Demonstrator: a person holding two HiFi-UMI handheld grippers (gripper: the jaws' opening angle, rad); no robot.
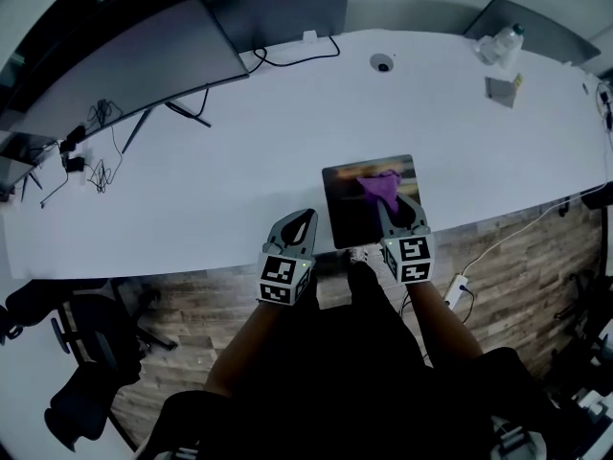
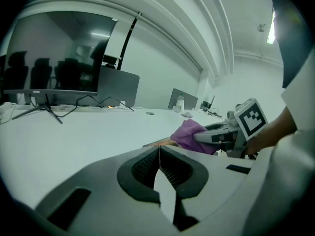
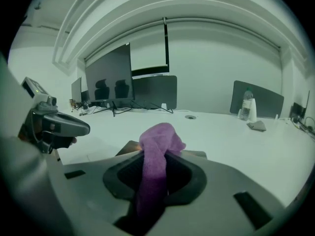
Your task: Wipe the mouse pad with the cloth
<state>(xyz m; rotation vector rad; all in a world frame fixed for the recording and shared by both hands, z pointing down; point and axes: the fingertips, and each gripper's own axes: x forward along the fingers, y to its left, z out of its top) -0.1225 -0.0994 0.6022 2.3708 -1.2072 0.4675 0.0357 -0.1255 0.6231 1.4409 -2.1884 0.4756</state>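
A dark square mouse pad (image 1: 356, 209) lies at the near edge of the white desk (image 1: 220, 180). My right gripper (image 1: 396, 205) is shut on a purple cloth (image 1: 381, 189), which bunches over the pad's right part. In the right gripper view the cloth (image 3: 156, 151) runs up between the jaws, with the pad's edge (image 3: 129, 148) just beyond. My left gripper (image 1: 299, 226) is shut with nothing in it and hovers at the desk edge, left of the pad. From the left gripper view, the cloth (image 2: 189, 134) and right gripper (image 2: 204, 137) appear to the right.
A monitor (image 1: 144, 65) and a second screen (image 1: 287, 8) stand at the back left, with cables (image 1: 101, 142) trailing. A bottle (image 1: 503, 44) and a small grey item (image 1: 501, 91) sit at the back right. A round desk grommet (image 1: 382, 62) is behind the pad.
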